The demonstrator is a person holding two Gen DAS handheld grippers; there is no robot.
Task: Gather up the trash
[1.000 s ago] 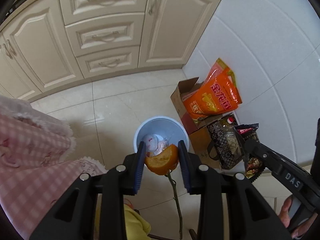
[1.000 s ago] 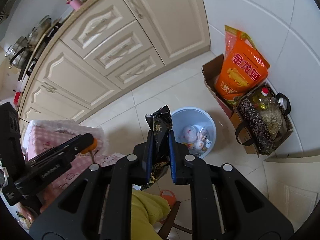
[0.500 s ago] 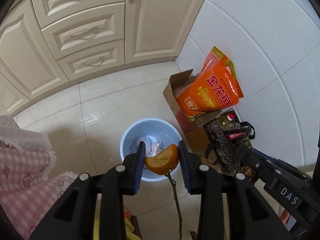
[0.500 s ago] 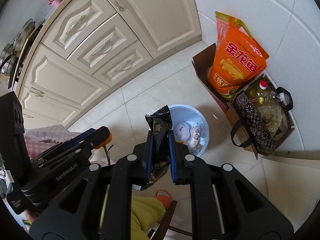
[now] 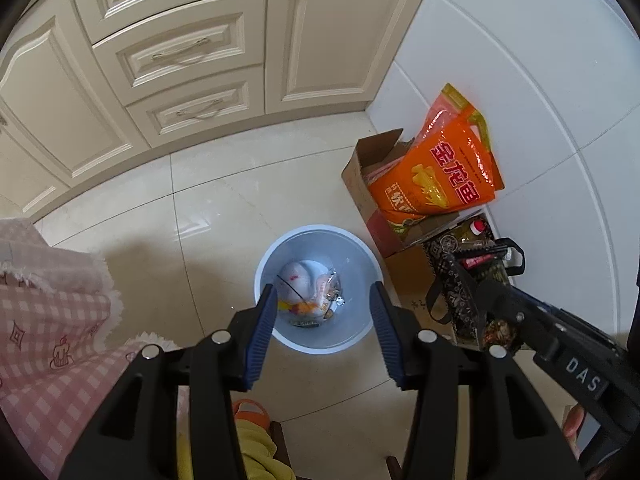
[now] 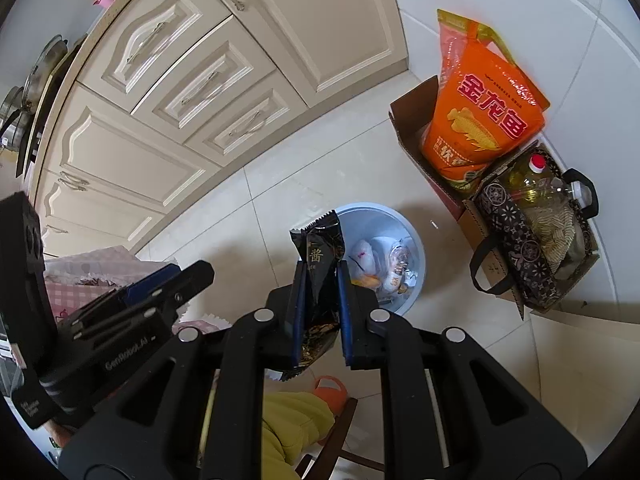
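Note:
A light blue trash bin (image 5: 356,248) stands on the tiled floor with crumpled white trash and an orange peel (image 5: 306,307) inside. My left gripper (image 5: 323,300) is open and empty, directly above the bin. My right gripper (image 6: 320,276) is shut on a black snack wrapper (image 6: 320,252) and holds it up left of the bin (image 6: 414,240). The right gripper also shows at the right of the left wrist view (image 5: 488,292), and the left gripper at the left of the right wrist view (image 6: 192,280).
Cream cabinets (image 5: 180,52) line the far side. A cardboard box with an orange bag (image 5: 440,176) and a patterned tote (image 6: 536,240) stand right of the bin by the white tiled wall. A pink checked tablecloth (image 5: 52,320) is at the left; a chair with yellow cloth (image 6: 292,420) lies below.
My left gripper has opened and let go of the orange peel with its stem, which now lies in the bin. The right gripper still holds the black wrapper.

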